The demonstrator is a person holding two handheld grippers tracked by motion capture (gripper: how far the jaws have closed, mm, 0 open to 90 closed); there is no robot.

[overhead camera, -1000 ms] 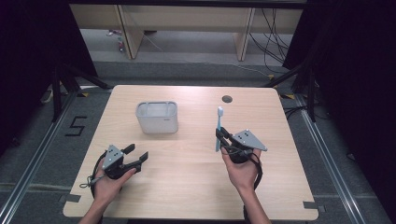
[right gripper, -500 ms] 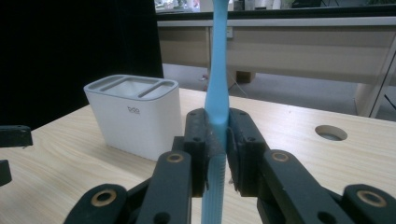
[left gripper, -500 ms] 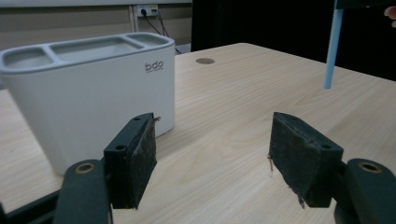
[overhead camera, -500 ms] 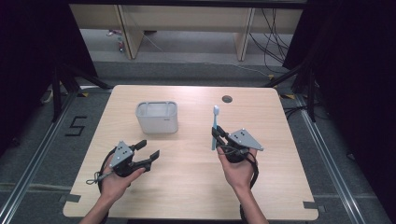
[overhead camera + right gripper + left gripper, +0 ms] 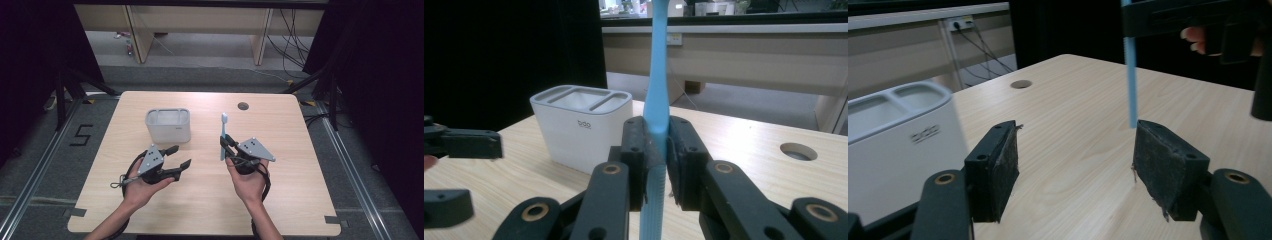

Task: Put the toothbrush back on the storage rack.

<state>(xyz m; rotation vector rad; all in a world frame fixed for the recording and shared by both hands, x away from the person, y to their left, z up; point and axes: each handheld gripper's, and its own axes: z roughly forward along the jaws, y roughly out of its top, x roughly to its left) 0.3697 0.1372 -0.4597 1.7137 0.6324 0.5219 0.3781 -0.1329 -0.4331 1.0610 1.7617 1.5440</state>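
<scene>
A blue toothbrush (image 5: 223, 131) stands upright, head up, with my right gripper (image 5: 225, 146) shut on its handle above the table's right half. In the right gripper view the pads of that gripper (image 5: 657, 125) press the toothbrush (image 5: 658, 75) from both sides. A white toothbrush holder (image 5: 168, 125) with slotted top stands left of centre. My left gripper (image 5: 182, 155) hovers just in front of the holder, open, pointing right toward the brush. Its jaws have just been closing a little with nothing between them. In the left gripper view the left gripper (image 5: 1075, 132) faces the toothbrush (image 5: 1131, 75), with the holder (image 5: 893, 130) at left.
The wooden table (image 5: 290, 190) has a round cable hole (image 5: 243, 106) near its far edge. Dark curtains flank both sides, and shelving with cables stands beyond the table. The person's two hands come in from the near edge.
My left gripper has moved right toward the table's middle and risen a little. The right gripper with the toothbrush has barely shifted.
</scene>
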